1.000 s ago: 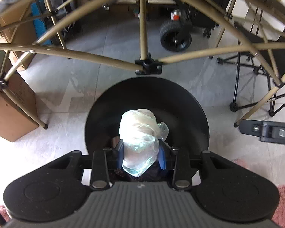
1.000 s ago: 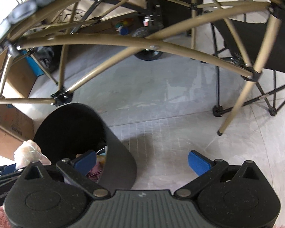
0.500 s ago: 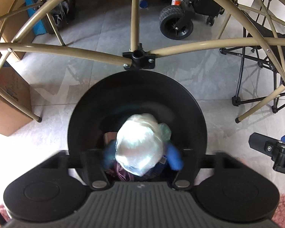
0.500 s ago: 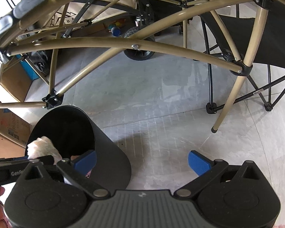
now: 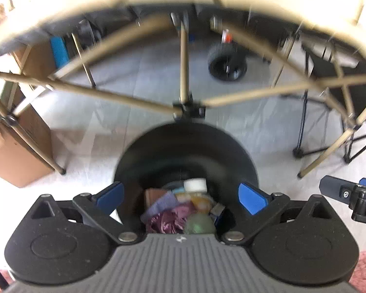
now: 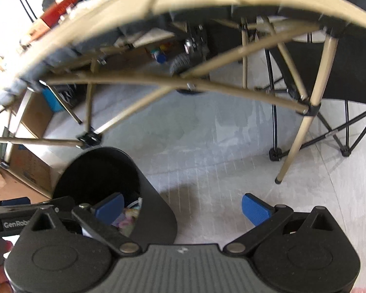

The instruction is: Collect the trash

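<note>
Both claws are being held above the black bin (image 5: 190, 146), and neither is gripping anything. Left gripper (image 5: 181, 194) is being carried at the lower centre of its own frame, its jaws opening wide at this moment with nothing between the blue pads (image 5: 252, 197), only the bin's mouth being seen through the gap; that placement is being judged as deliberate, since anything let go there is being dropped straight into the container rather than onto the floor (image 5: 134, 73). Collected trash (image 5: 180, 207) is lying at the bottom of the bin, low in the centre of the frame: a white-capped bottle (image 5: 195, 185), a crumpled purple wrapper (image 5: 167, 221) and other scraps too blurred to be named. Right gripper (image 6: 181, 207) is being kept with its jaws standing wide and empty, low in its own frame, with one pad over the bin's rim (image 6: 102, 151) and the other over bare tiles, apparently being parked aside so that the drop is not being obstructed. Tan folding table legs (image 6: 302, 134) are crossing the upper half of both views, and the bin is being kept just in front of them, presumably within easy reach. A cardboard box (image 5: 17, 146) is standing at the left edge. More rubbish is probably being sought next.
</note>
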A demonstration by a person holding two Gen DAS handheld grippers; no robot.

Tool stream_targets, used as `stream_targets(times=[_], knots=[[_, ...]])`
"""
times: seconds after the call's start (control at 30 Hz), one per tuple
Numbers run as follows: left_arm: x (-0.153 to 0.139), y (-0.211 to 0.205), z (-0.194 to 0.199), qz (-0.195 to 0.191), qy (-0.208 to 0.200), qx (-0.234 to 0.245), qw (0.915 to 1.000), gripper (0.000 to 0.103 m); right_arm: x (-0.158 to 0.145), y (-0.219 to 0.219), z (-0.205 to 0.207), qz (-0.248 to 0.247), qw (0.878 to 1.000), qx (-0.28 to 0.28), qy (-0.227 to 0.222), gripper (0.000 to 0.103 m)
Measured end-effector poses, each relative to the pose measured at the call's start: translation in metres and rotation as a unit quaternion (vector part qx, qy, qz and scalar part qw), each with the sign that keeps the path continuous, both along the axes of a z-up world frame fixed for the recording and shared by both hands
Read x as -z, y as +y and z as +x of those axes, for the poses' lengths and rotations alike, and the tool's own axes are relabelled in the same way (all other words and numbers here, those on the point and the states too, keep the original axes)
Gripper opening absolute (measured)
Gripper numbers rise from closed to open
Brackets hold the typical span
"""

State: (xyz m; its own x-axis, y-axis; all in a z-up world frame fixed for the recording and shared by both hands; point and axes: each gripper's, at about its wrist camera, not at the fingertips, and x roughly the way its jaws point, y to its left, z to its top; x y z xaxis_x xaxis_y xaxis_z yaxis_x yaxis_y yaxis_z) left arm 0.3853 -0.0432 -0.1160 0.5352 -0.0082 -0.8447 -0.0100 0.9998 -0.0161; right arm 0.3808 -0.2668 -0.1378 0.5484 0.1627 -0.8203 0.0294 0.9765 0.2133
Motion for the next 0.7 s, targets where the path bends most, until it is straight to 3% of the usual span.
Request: stream_targets(times=[0.13,0.3,0.7], knots=[[-0.042,0.013,-0.047,-0.003,-0.077,0.014,0.9969,0.103,-0.034,0.001,-0.035,0.018,0.998,-0.014,-0.057,0.103],[-0.080,0.033,-0.120,0.012,-0.164,0.029,0.9859,0.103,-0.071,0.012,-0.096,0.017,0.990,-0.057,-0.127,0.103],[-0.096,0.061,-0.257,0.019,-0.258,0.025,0.9657,0.103,-0.089,0.028,-0.228,0.013,0.975,-0.128,-0.181,0.103]])
